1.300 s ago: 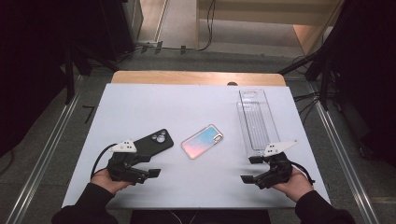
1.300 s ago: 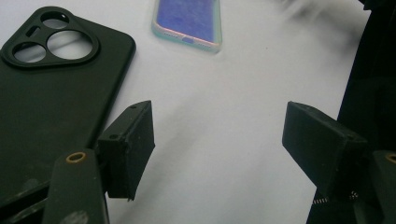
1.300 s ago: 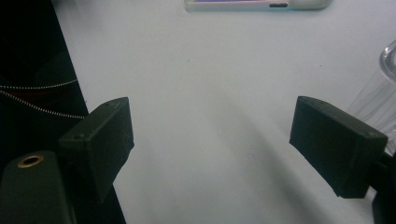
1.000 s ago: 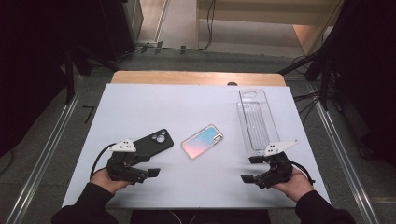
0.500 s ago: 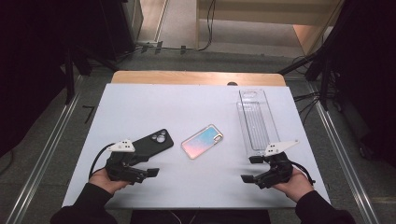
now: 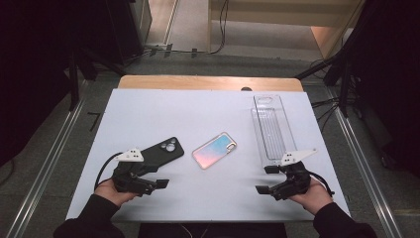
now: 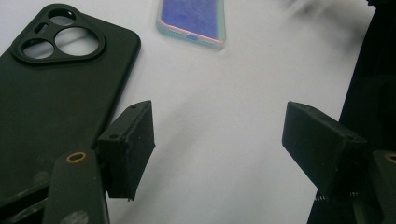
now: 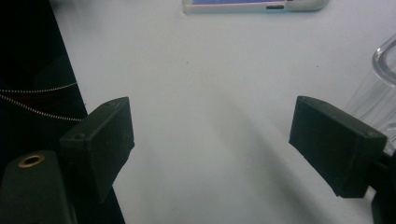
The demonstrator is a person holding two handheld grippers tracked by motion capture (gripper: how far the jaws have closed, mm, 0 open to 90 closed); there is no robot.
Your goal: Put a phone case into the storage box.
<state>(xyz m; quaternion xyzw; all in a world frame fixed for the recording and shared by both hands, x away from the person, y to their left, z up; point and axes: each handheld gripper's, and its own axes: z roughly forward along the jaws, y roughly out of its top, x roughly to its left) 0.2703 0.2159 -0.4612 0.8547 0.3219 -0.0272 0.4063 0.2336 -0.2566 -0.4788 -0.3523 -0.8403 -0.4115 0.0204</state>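
Observation:
A black phone case [image 6: 161, 151] lies on the white table [image 6: 208, 119] at the left, back up with its camera cutouts showing [image 7: 51, 88]. A phone with an iridescent pink-blue back [image 6: 214, 149] lies at the centre [image 7: 191, 21] [image 8: 252, 4]. A clear plastic tray [image 6: 271, 128] stretches along the right side [image 8: 380, 88]. My left gripper [image 6: 156, 181] rests near the front edge, just in front of the black case, open with bare table between its jaws [image 7: 217, 149]. My right gripper [image 6: 265, 179] sits open at the front right, close to the tray's near end [image 8: 212, 149].
A wooden strip [image 6: 208, 82] borders the table's far edge. Metal rails [image 6: 44, 168] run along both sides on the floor. The table's front edge drops off dark beside each gripper. Cables trail on the floor beyond the table.

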